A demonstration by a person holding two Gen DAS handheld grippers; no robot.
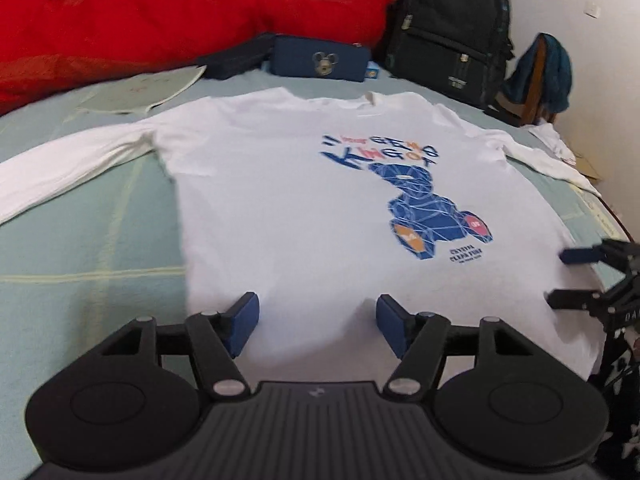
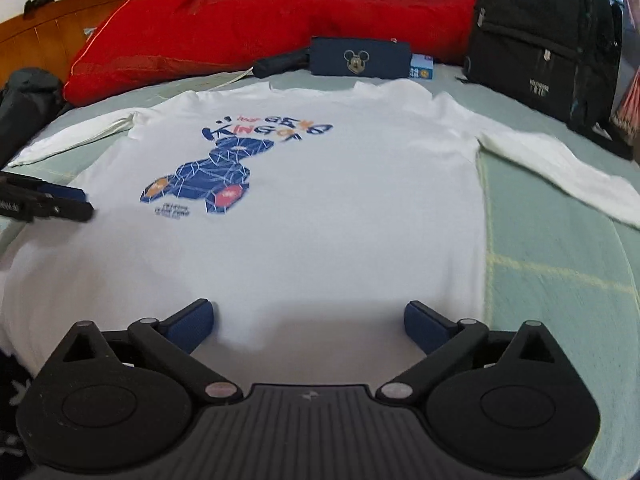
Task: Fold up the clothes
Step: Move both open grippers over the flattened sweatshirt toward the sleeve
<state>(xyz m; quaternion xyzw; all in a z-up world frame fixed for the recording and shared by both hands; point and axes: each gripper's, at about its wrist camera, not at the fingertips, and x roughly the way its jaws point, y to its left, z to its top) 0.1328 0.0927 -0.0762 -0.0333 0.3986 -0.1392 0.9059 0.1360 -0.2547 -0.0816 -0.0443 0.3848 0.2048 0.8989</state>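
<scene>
A white long-sleeved shirt [image 1: 288, 200] with a blue bear print [image 1: 424, 208] lies flat and face up on the pale green bed [image 1: 88, 248], both sleeves spread out to the sides. My left gripper [image 1: 318, 322] hovers over the shirt's near hem, jaws apart with only flat cloth beneath them. In the right wrist view the same shirt [image 2: 340, 200] fills the middle, and my right gripper [image 2: 308, 326] stands wide open over the hem. Each gripper shows at the other view's edge: the right one [image 1: 560, 278] beside the hem, the left one [image 2: 86, 202] near the print.
A red pillow [image 2: 248, 32] runs along the head of the bed. A dark blue pouch with a mouse face [image 2: 360, 58] and a black case [image 2: 280, 64] lie behind the collar. A black backpack [image 2: 540, 32] stands at the far right corner. A wooden headboard [image 2: 52, 36] rises at left.
</scene>
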